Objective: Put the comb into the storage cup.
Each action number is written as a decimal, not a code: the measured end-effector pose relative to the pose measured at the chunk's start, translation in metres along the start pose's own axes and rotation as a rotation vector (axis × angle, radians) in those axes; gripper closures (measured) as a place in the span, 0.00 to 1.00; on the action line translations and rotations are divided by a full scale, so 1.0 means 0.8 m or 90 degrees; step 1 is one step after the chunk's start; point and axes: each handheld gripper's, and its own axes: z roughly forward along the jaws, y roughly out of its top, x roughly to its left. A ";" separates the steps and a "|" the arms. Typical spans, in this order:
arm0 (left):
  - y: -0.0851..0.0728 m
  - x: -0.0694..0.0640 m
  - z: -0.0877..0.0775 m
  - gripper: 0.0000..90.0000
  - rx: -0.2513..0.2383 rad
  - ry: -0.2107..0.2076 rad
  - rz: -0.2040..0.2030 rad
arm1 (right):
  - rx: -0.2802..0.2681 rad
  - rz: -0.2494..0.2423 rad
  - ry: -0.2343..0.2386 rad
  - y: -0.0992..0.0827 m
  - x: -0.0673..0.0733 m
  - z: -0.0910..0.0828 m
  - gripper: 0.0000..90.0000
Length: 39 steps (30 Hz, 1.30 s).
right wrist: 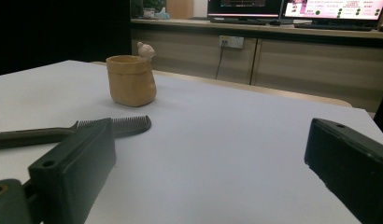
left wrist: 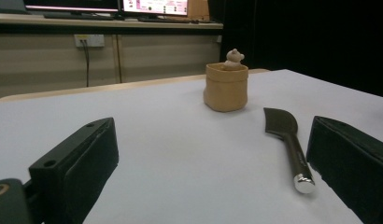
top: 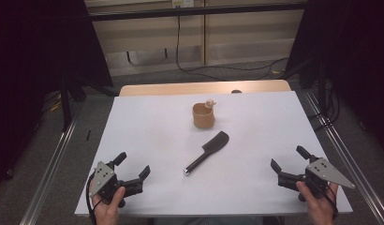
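Observation:
A black comb (top: 208, 151) with a silver-tipped handle lies flat in the middle of the white table (top: 148, 126), head pointing far right. Behind it stands a tan cup (top: 203, 116) with a small bear figure (top: 210, 103) on its rim. My left gripper (top: 132, 165) rests open at the near left, held by a hand. My right gripper (top: 289, 158) rests open at the near right. The left gripper view has the comb (left wrist: 288, 140) near the right jaw and the cup (left wrist: 225, 87) beyond. The right gripper view has the comb (right wrist: 68, 131) behind the left jaw and the cup (right wrist: 131, 80) farther off.
The white table surface sits on a wooden top (top: 204, 87) that shows along the far edge. Metal rails (top: 52, 159) run along both sides on the floor. A cable (top: 199, 70) trails on the floor behind. Monitors (right wrist: 292, 8) stand on a far counter.

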 end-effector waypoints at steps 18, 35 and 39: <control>0.023 -0.019 0.035 0.07 0.062 -0.080 0.040 | -0.003 0.000 -0.001 0.000 0.000 -0.003 0.01; 0.034 -0.027 0.078 0.05 0.112 -0.148 0.059 | -0.001 0.002 0.001 -0.001 0.000 -0.002 0.01; 0.040 -0.029 0.087 0.05 0.126 -0.154 0.076 | 0.000 0.000 0.004 -0.001 0.001 -0.002 0.01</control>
